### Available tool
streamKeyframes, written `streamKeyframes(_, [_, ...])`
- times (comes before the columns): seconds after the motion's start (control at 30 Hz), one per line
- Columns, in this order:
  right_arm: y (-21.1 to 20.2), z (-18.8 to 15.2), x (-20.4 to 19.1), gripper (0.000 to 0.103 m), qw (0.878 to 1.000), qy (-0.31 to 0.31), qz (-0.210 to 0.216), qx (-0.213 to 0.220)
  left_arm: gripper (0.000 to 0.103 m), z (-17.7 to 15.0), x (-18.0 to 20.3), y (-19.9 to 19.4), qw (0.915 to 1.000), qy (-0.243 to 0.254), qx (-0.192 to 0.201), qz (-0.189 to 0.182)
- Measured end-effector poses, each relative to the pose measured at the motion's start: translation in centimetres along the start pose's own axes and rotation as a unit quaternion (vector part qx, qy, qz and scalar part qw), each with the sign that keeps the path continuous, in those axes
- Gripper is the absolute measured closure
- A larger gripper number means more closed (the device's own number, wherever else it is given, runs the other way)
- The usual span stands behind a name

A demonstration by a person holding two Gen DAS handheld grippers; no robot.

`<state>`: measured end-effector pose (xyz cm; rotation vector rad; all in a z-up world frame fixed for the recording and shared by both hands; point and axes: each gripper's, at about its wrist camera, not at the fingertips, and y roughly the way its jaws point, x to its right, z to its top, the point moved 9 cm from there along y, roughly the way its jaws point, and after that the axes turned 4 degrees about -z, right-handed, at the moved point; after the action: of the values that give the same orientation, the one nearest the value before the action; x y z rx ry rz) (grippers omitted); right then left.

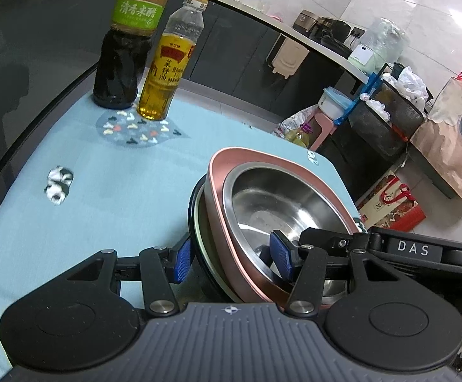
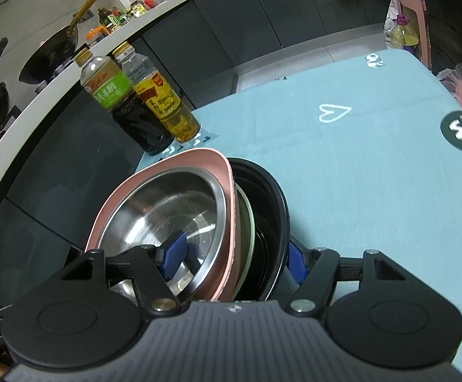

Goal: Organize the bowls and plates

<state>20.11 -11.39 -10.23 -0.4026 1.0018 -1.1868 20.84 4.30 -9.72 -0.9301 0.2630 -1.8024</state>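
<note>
A nested stack of dishes stands tilted over the blue table: a steel bowl (image 1: 272,203) inside a pink bowl (image 1: 221,210), with a pale green plate (image 1: 207,238) and a black bowl (image 1: 196,222) outermost. My left gripper (image 1: 232,259) straddles the stack's rims, one pad outside the black bowl, one inside the steel bowl. My right gripper (image 2: 235,259) straddles the same stack from the other side; the steel bowl (image 2: 167,213), pink bowl (image 2: 224,191) and black bowl (image 2: 272,197) show there. Both grippers look clamped on the stack.
A dark vinegar bottle (image 1: 122,60) and a yellow oil bottle (image 1: 167,73) stand at the far side of the blue tablecloth (image 1: 110,191). Dark cabinets and a counter lie beyond. A mesh bin, a stool and bags stand on the floor to the right (image 1: 387,117).
</note>
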Motion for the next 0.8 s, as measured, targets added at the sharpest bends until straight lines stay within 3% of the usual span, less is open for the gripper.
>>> streamKeyframes(0.8, [4.8, 6.7, 3.1, 0.056, 0.999, 0.026, -0.014, -0.017, 0.054, 5.7, 0.2, 8.3, 0.9997, 0.000, -0.023, 0.009])
